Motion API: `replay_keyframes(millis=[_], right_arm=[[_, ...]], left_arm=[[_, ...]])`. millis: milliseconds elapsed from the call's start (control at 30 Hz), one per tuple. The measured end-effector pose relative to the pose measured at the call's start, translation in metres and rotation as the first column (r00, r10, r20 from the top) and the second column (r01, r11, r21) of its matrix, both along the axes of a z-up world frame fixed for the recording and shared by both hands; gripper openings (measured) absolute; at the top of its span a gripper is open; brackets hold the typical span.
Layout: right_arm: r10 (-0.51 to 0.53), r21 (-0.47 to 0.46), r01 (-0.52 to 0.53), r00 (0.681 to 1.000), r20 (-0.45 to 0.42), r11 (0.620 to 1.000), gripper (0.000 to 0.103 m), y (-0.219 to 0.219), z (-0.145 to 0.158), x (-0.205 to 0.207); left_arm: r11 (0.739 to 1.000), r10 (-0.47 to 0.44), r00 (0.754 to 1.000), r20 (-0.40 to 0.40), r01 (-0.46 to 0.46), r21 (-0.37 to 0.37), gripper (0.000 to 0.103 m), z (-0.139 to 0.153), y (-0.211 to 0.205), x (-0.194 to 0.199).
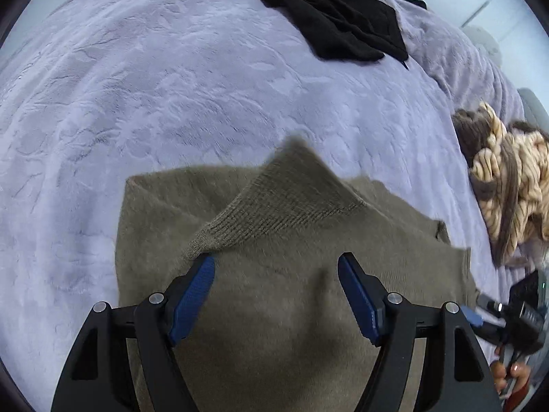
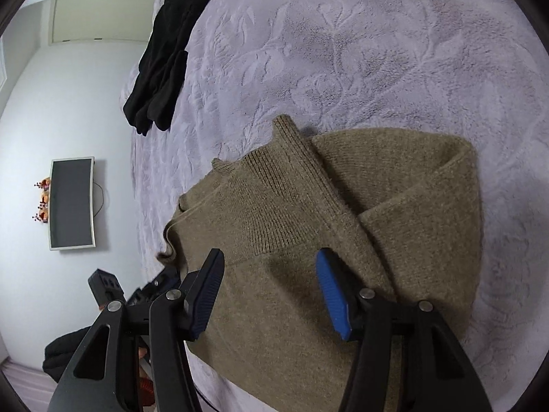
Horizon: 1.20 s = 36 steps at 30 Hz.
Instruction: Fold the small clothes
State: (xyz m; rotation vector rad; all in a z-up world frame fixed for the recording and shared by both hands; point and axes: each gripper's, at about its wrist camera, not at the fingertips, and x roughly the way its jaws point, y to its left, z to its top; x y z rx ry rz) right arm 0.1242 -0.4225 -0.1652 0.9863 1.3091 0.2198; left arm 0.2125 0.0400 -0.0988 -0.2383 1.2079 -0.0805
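An olive-brown knit sweater (image 1: pixel 274 295) lies partly folded on the lilac bed blanket (image 1: pixel 171 103). Its ribbed hem (image 1: pixel 284 199) is laid over the body. My left gripper (image 1: pixel 276 262) hangs open just above the sweater, and a corner of the hem lies at its left fingertip (image 1: pixel 206 267). In the right wrist view the same sweater (image 2: pixel 308 302) has a folded sleeve (image 2: pixel 422 206) on its right side. My right gripper (image 2: pixel 269 257) stands open over the body of the sweater, below the ribbed hem (image 2: pixel 284 206). Nothing is pinched between its pads.
A black garment (image 1: pixel 329 17) lies at the far side of the bed, also visible as the black garment (image 2: pixel 161 65). A tan and brown striped knit (image 1: pixel 504 189) sits at the right edge. A hand (image 1: pixel 507 374) holds the other gripper. The wall screen (image 2: pixel 72 202) lies beyond the bed's edge.
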Motion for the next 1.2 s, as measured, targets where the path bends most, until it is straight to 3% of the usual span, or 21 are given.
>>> replay_keyframes(millis=[167, 333, 500, 633, 767, 867, 933, 1000, 1033, 1067, 1200], right_arm=[[0.018, -0.078, -0.017, 1.000, 0.016, 0.997, 0.060, -0.014, 0.018, -0.014], [-0.028, -0.061, 0.029, 0.999, 0.020, 0.998, 0.060, -0.026, 0.029, -0.045], [0.005, 0.006, -0.005, 1.000, 0.023, 1.000, 0.062, -0.007, 0.039, -0.097], [0.034, 0.075, -0.031, 0.999, -0.042, 0.997, 0.062, 0.017, 0.029, -0.149], [-0.066, 0.112, 0.083, 0.986, -0.153, 0.990, 0.062, 0.027, 0.002, -0.191], [-0.184, 0.092, 0.201, 0.969, -0.166, 0.975, 0.062, 0.021, -0.013, -0.204], [-0.301, 0.128, 0.322, 0.940, -0.158, 0.938, 0.062, 0.013, -0.021, -0.206], [-0.384, 0.178, 0.408, 0.910, -0.158, 0.895, 0.056, 0.008, -0.027, -0.203], [-0.392, 0.190, 0.419, 0.905, -0.164, 0.888, 0.020, 0.006, -0.028, -0.199], [-0.378, 0.185, 0.406, 0.911, -0.167, 0.895, 0.009, 0.005, -0.025, -0.194], [-0.253, 0.117, 0.259, 0.965, -0.069, 0.959, 0.008, 0.005, 0.009, -0.181]], left_arm=[[0.993, 0.048, 0.997, 0.054, -0.053, 0.107, 0.075, 0.030, 0.033, 0.011], [0.981, -0.041, 0.999, -0.027, 0.045, 0.187, 0.075, 0.035, 0.047, -0.026], [0.995, -0.049, 0.989, -0.141, 0.060, 0.081, 0.075, 0.018, 0.063, -0.090], [0.998, -0.056, 0.982, -0.178, 0.062, 0.033, 0.075, 0.004, 0.068, -0.125], [0.997, -0.074, 0.974, -0.215, 0.074, -0.008, 0.075, -0.010, 0.067, -0.140], [0.996, -0.087, 0.969, -0.232, 0.083, -0.030, 0.074, -0.021, 0.070, -0.144], [0.996, -0.077, 0.968, -0.237, 0.066, -0.054, 0.057, -0.025, 0.073, -0.139], [0.994, -0.089, 0.967, -0.238, 0.069, -0.090, 0.027, -0.024, 0.077, -0.136], [0.990, -0.102, 0.967, -0.232, 0.077, -0.115, 0.024, -0.021, 0.078, -0.135], [0.988, -0.121, 0.968, -0.220, 0.095, -0.125, 0.022, -0.015, 0.079, -0.137], [0.980, -0.196, 0.963, -0.183, 0.190, -0.052, 0.013, 0.002, 0.079, -0.147]])
